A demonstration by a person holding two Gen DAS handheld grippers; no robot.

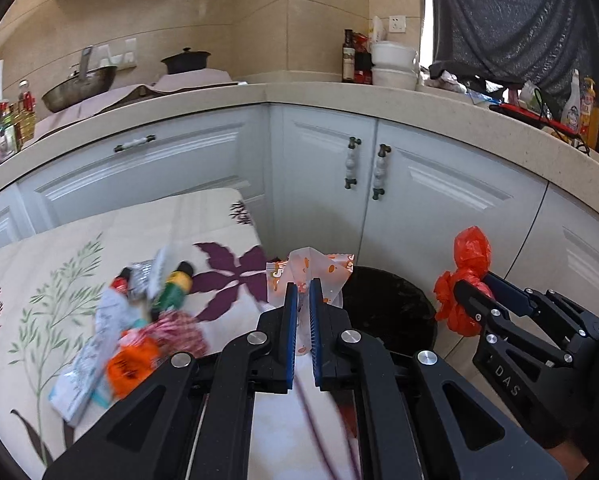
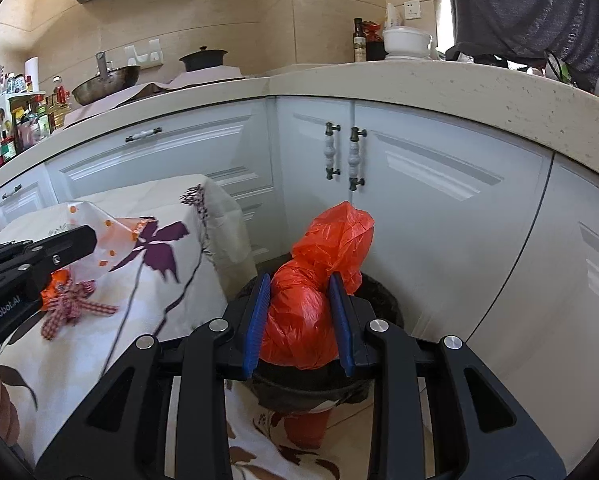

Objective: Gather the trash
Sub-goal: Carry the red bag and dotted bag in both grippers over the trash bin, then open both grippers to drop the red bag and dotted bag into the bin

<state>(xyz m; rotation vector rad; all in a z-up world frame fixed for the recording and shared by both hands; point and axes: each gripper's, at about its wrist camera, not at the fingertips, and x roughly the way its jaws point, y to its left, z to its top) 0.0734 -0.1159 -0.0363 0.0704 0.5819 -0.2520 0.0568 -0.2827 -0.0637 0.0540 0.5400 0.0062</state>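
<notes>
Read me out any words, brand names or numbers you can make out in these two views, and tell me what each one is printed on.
"DAS" - on the black body of the right gripper, seen from the left wrist view.
"GenRobot.AI" - on the side of the left gripper, seen from the right wrist view.
Print on the orange-patterned wrapper, the trash pile and the counter bottles is too blurred or small to read.

Both grippers are black linkage frames with silver round rivets and blue ribbed fingers (image 1: pixel 291 320). One side reads "DAS", the other "GenRobot.AI". Bare skin shows beside the left gripper (image 2: pixel 75 248).
</notes>
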